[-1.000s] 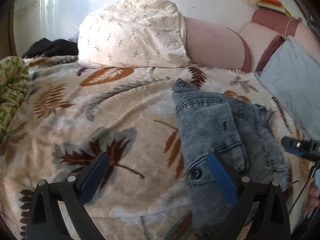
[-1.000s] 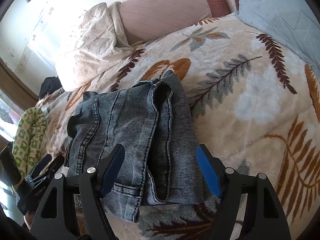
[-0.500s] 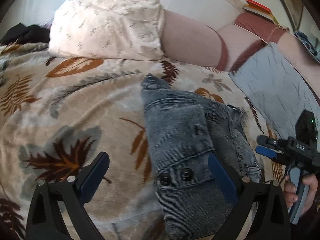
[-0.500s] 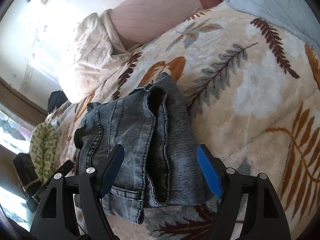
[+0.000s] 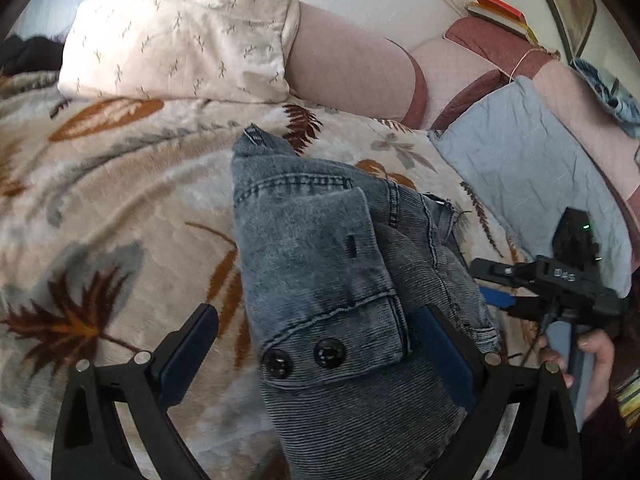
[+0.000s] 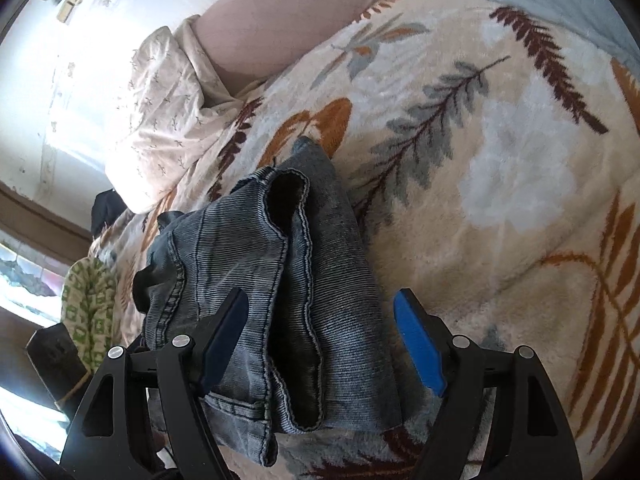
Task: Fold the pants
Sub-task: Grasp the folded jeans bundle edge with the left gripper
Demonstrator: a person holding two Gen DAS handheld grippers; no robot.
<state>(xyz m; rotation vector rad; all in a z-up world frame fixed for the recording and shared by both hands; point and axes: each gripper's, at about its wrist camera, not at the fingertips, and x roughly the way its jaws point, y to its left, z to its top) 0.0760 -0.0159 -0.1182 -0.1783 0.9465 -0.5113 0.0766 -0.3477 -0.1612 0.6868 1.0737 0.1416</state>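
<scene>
The grey-blue denim pants (image 5: pixel 320 264) lie folded into a thick bundle on a cream blanket with leaf prints (image 5: pixel 120 208). Two black buttons on the waistband face the left wrist camera. My left gripper (image 5: pixel 316 340) stands open just above that waistband end, one finger over the blanket and the other over the denim. In the right wrist view the leg hems of the pants (image 6: pixel 288 280) point at the camera. My right gripper (image 6: pixel 320 336) is open astride them, pads clear of the cloth. The left wrist view also shows the right gripper (image 5: pixel 500 284) held by a hand (image 5: pixel 596 360).
A cream pillow (image 5: pixel 180 32) and a pink bolster (image 5: pixel 352 68) lie at the head of the bed. A grey-blue cushion (image 5: pixel 532 176) rests to the right, with books (image 5: pixel 500 12) behind it. A green patterned cloth (image 6: pixel 88 304) and a dark garment (image 6: pixel 104 208) sit at the bed's left side.
Both grippers have sunk and tipped down toward the pants, which now fill more of each view. The right gripper has come closer in the left wrist view. Both jaws stay equally wide.
</scene>
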